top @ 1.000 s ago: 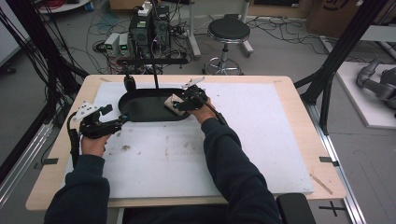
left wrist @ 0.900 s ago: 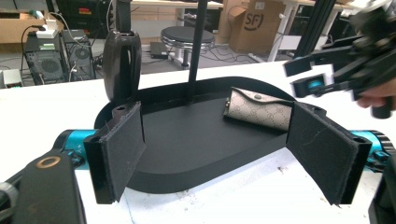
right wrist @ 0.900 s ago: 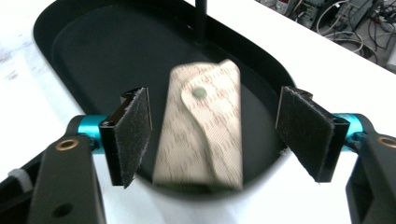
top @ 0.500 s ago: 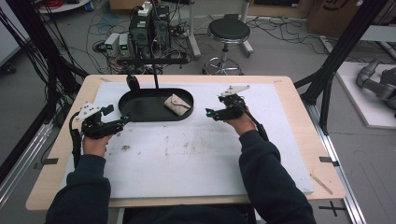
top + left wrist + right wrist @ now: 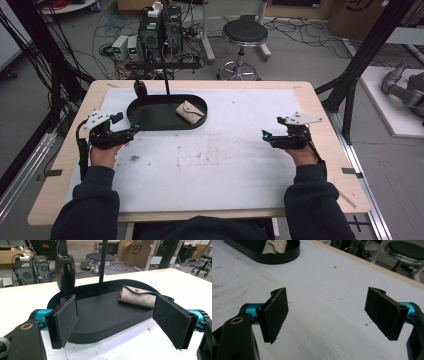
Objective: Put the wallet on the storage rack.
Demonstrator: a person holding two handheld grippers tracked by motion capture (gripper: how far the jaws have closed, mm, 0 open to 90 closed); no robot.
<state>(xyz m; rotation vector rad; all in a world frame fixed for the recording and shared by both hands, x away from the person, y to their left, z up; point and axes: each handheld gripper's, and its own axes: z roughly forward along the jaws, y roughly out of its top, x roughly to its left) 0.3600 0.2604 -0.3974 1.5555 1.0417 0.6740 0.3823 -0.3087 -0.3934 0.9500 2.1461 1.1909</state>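
A beige pouch point(image 5: 190, 111) lies at the right end of a black oval tray point(image 5: 150, 117) on the white mat. My left gripper point(image 5: 134, 129) rests at the tray's left front edge, open, and in the left gripper view the tray point(image 5: 105, 312) and pouch point(image 5: 138, 296) show between and beyond its empty jaws point(image 5: 115, 320). My right gripper point(image 5: 265, 135) hovers over bare mat far to the right of the tray. Its jaws have just been opening and stand wide with nothing between them point(image 5: 329, 312). The tray point(image 5: 287, 255) and pouch point(image 5: 274, 246) show far off in the right gripper view.
A black vase-shaped piece point(image 5: 140, 89) and a thin black post point(image 5: 165, 80) stand at the tray's back edge. The mat point(image 5: 215, 165) is stained in the middle. A stool point(image 5: 244, 35) and electronics sit on the floor beyond the table.
My right gripper left the pouch in the tray and moved well to the right across the mat, its jaws now wide. The left gripper stayed put.
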